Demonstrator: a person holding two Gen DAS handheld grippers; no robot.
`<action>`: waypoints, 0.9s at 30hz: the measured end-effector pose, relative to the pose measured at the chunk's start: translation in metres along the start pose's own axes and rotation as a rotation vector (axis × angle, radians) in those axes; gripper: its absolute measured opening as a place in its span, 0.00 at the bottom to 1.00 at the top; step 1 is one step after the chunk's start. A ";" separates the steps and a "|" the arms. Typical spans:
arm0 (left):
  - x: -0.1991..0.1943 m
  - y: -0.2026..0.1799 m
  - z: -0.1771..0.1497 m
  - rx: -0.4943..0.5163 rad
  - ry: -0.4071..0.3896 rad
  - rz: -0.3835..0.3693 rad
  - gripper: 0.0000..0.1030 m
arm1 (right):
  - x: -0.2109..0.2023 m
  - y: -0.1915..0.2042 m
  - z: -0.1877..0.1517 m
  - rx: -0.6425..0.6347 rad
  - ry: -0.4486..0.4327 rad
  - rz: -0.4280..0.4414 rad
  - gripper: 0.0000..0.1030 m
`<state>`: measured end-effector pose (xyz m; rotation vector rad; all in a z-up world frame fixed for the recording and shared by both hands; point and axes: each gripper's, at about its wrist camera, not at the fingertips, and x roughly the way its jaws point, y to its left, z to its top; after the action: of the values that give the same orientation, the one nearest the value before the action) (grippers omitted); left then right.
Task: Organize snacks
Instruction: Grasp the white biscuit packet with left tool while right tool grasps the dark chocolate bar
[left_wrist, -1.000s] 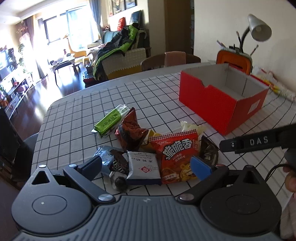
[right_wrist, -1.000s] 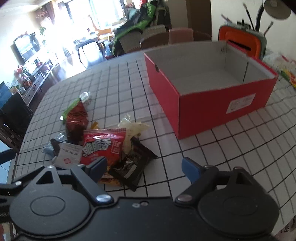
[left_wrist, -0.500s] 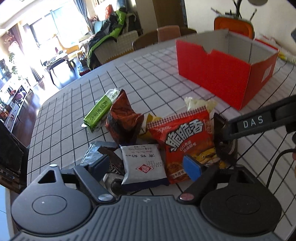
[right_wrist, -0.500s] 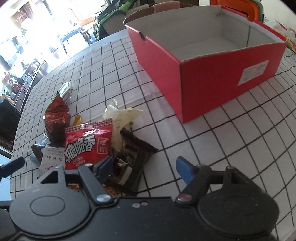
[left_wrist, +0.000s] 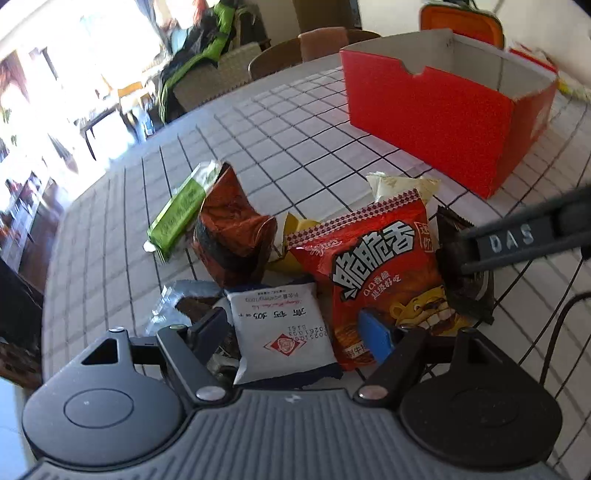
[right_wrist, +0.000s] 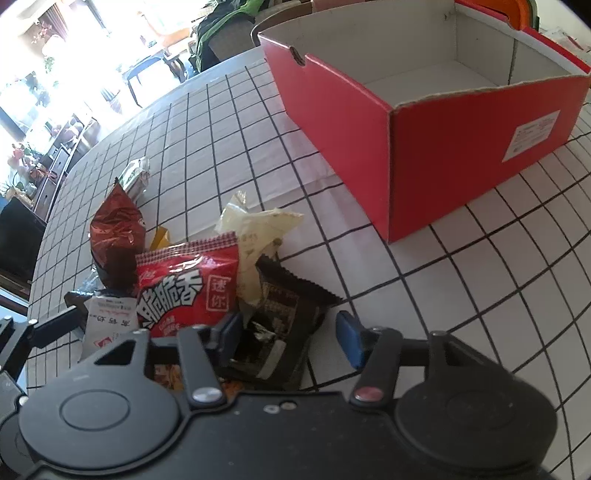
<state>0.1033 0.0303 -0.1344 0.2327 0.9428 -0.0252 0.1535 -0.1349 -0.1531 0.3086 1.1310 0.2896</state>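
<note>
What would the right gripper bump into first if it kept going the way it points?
Most likely the dark brown snack packet, which already lies between the closing jaws of the right gripper, though depth is hard to judge.

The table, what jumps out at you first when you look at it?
A big red cardboard box stands open and empty on the checked tablecloth. Beside it lies a heap of snacks topped by a bright red noodle packet.
</note>
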 end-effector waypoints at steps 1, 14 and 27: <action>0.001 0.005 0.000 -0.029 0.005 -0.011 0.76 | 0.000 0.000 0.000 -0.001 0.000 0.004 0.51; 0.005 0.007 0.000 0.000 0.002 -0.013 0.72 | -0.002 0.002 -0.003 -0.049 -0.004 0.006 0.42; 0.015 0.036 -0.007 -0.180 0.071 -0.092 0.53 | -0.007 -0.004 -0.005 -0.062 -0.018 0.019 0.35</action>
<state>0.1112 0.0680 -0.1437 0.0234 1.0192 -0.0164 0.1463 -0.1406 -0.1510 0.2661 1.1001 0.3373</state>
